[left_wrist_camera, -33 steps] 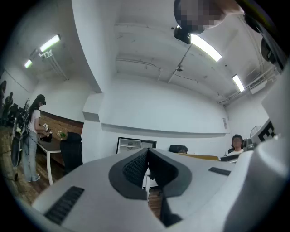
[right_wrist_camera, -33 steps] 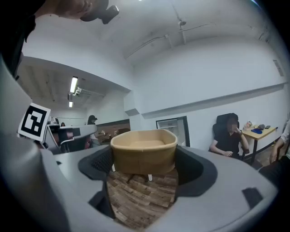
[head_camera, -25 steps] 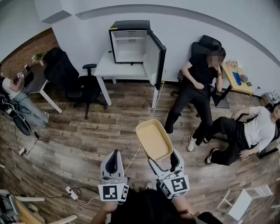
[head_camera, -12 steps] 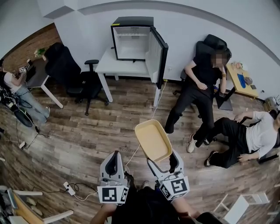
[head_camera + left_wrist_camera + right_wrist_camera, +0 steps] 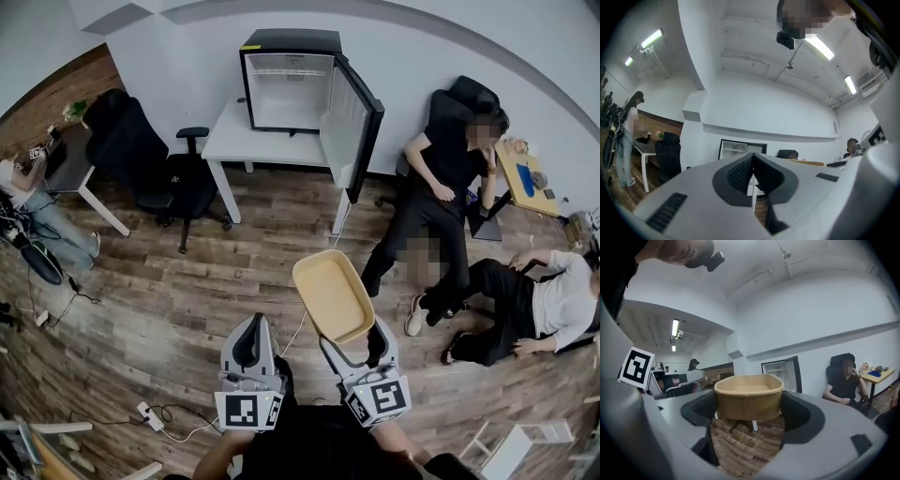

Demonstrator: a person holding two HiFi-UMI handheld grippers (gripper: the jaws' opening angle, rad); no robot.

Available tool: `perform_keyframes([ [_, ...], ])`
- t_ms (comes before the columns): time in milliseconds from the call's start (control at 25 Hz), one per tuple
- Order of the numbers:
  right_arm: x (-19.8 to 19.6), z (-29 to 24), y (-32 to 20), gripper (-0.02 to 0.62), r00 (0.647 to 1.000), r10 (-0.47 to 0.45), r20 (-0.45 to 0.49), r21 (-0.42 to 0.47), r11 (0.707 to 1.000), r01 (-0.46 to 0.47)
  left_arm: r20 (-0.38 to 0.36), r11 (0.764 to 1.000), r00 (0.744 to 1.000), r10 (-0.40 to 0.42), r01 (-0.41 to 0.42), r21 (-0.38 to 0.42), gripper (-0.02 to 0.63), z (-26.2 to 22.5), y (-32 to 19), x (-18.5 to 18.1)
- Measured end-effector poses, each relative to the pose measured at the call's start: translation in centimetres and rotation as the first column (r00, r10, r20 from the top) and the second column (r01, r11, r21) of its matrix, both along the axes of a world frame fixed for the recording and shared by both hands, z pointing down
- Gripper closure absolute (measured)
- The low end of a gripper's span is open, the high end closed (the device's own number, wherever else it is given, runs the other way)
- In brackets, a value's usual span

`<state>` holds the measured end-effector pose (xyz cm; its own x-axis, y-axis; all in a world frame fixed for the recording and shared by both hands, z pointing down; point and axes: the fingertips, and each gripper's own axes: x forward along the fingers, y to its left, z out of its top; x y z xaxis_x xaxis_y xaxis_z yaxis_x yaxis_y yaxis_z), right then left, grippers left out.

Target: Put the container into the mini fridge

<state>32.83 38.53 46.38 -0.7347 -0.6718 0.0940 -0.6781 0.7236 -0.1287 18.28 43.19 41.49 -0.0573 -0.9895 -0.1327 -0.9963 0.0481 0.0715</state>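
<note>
- The container (image 5: 332,295) sat clamped between the jaws of your right gripper (image 5: 352,339), held above the floor (image 5: 187,281).
- Your left gripper (image 5: 249,343) was closed on nothing.
- The mini fridge (image 5: 289,84) stood well apart from you with its door (image 5: 361,122) open. By my judgement, the carry and the placing were both left to do.

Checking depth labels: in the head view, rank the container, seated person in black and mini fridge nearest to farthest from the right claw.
1. container, gripped in the right claw.
2. seated person in black, off to the right.
3. mini fridge, on the white table, far ahead.
</note>
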Motion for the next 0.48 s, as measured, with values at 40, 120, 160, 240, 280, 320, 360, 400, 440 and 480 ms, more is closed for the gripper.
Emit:
perform_keyframes([
  [40, -1.1, -0.1, -1.3, 0.163, 1.000, 0.008, 0.003, 0.001, 1.000, -0.008, 0.003, 1.000, 1.000, 0.002, -0.002, 0.004, 0.600, -0.1, -1.2, -1.2],
  [120, -3.6, -0.6, -3.8, 0.163, 1.000, 0.019, 0.009, 0.003, 1.000, -0.019, 0.009, 1.000, 1.000, 0.009, -0.009, 0.011, 0.600, -0.7, -3.6, -3.8],
  [160, -5.0, -0.9, -5.1, 0.163, 1.000, 0.024, 0.010, 0.007, 1.000, -0.024, 0.010, 1.000, 1.000, 0.014, -0.014, 0.013, 0.600, -1.0, -4.8, -5.1],
  [240, -7.5, -1.6, -7.4, 0.163, 0.999, 0.033, 0.007, 0.014, 0.999, -0.033, 0.008, 1.000, 1.000, 0.027, -0.027, 0.015, 0.600, -1.7, -7.0, -7.6],
  [280, -8.8, -1.8, -8.5, 0.163, 0.999, 0.038, 0.005, 0.015, 0.999, -0.038, 0.009, 0.999, 0.999, 0.034, -0.035, 0.015, 0.600, -1.9, -8.0, -8.9],
  [320, -10.2, -1.9, -9.6, 0.163, 0.999, 0.043, 0.006, 0.011, 0.999, -0.043, 0.010, 0.999, 0.999, 0.041, -0.041, 0.013, 0.600, -2.1, -8.9, -10.1],
  [360, -11.5, -2.0, -10.5, 0.163, 0.999, 0.048, 0.010, 0.004, 0.999, -0.048, 0.008, 0.999, 0.999, 0.048, -0.048, 0.008, 0.600, -2.1, -9.8, -11.3],
  [400, -12.7, -2.0, -11.4, 0.163, 0.998, 0.054, 0.013, -0.002, 0.999, -0.054, 0.002, 0.998, 0.998, 0.055, -0.055, -0.001, 0.600, -2.1, -10.6, -12.5],
  [440, -13.8, -2.0, -12.2, 0.163, 0.998, 0.059, 0.016, -0.007, 0.998, -0.059, -0.005, 0.998, 0.998, 0.061, -0.061, -0.010, 0.600, -2.0, -11.3, -13.6],
  [480, -14.9, -2.1, -13.0, 0.163, 0.998, 0.064, 0.017, -0.008, 0.998, -0.064, -0.006, 0.998, 0.998, 0.065, -0.065, -0.014, 0.600, -1.9, -11.9, -14.6],
])
